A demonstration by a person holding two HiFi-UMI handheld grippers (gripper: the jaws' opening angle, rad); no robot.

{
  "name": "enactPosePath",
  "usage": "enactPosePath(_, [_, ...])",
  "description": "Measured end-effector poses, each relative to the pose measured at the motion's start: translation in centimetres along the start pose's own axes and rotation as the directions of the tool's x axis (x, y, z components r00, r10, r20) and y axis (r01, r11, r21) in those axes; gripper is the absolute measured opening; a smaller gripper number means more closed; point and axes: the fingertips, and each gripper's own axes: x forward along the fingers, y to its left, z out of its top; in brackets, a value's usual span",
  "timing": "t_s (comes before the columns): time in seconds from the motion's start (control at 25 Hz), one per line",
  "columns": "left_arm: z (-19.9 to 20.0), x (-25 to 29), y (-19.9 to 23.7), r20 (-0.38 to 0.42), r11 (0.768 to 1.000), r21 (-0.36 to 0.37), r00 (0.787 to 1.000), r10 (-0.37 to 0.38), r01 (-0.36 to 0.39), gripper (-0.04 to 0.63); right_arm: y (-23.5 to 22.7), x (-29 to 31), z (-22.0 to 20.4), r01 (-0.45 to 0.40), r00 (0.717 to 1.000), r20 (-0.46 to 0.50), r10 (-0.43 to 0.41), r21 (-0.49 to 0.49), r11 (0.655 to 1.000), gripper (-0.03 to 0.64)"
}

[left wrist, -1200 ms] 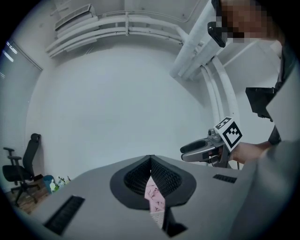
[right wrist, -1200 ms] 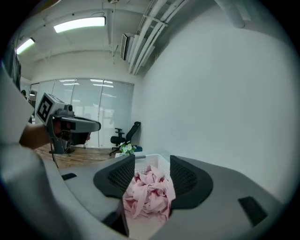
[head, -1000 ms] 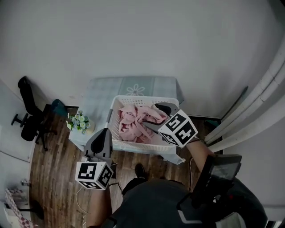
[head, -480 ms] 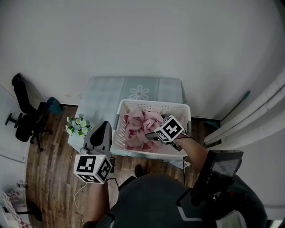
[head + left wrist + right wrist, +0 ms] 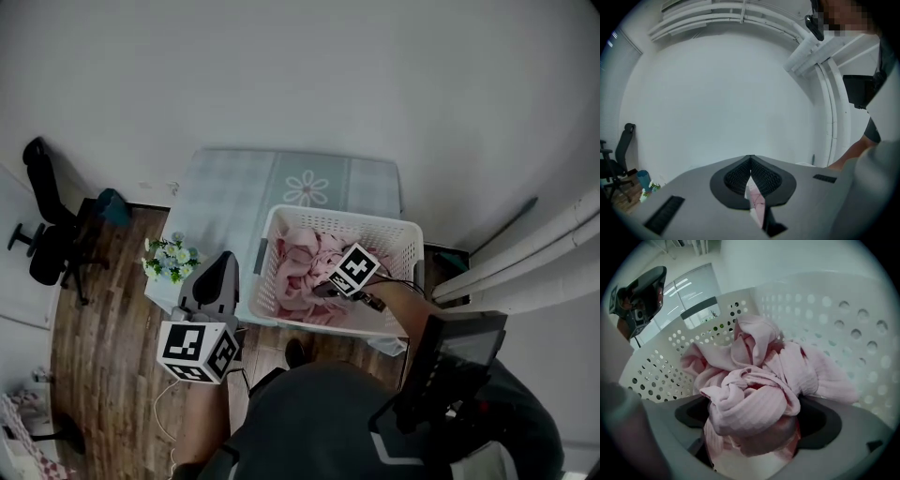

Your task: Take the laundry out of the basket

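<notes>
Right tongs (image 5: 323, 287) dropped into the basket (image 5: 405, 246), jaws just spreading wide, laundry (image 5: 754, 394) bunched between them. Left tongs (image 5: 221, 259) clenched, empty.

The head view looks steeply down from high above onto a table (image 5: 234, 187) and the white basket (image 5: 405, 246) at its near edge. The right gripper view shares that basket, sitting inside it, close against the pink laundry (image 5: 754, 385). The left gripper view faces level toward a white wall (image 5: 731, 93).
</notes>
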Motion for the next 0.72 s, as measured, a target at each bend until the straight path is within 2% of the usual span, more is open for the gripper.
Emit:
enactPosePath(0.16, [-0.4,0.1,1.5,-0.01,1.0,-0.017,1.0,0.009,-0.009,0.009,1.8,0.2,0.8,-0.102,0.995,-0.001,0.102,0.0,0.995,0.546])
enactPosePath(0.32, [-0.3,0.5,2.2,-0.005,1.0,-0.023,1.0,0.005,-0.005,0.009,3.3,-0.4,1.3,-0.221,0.975,0.016,0.221,0.026,0.975,0.545])
enactPosePath(0.4, [-0.1,0.6,2.2,-0.002,1.0,-0.015,1.0,-0.002,0.002,0.009,2.6,-1.1,1.2,-0.195,0.981,0.024,0.194,0.049,0.98,0.545])
enactPosePath(0.48, [0.2,0.8,2.4,0.001,1.0,-0.007,1.0,-0.006,0.006,0.009,0.9,-1.9,0.9,-0.099,0.995,0.019,0.098,0.075,0.992,0.545])
enactPosePath(0.56, [0.2,1.0,2.8,0.002,1.0,-0.008,1.0,-0.003,0.003,0.009,-0.3,-2.2,0.6,-0.028,1.0,0.017,0.026,0.146,0.989,0.546])
enactPosePath(0.6, [0.1,1.1,3.0,0.001,1.0,-0.012,1.0,0.0,0.0,0.009,-0.4,-1.9,0.6,-0.023,1.0,0.016,0.02,0.196,0.98,0.55])
enactPosePath(0.72, [-0.5,1.4,3.6,-0.013,1.0,-0.023,1.0,0.007,-0.007,0.009,0.8,0.8,0.4,-0.076,0.996,-0.016,0.085,0.314,0.946,0.577])
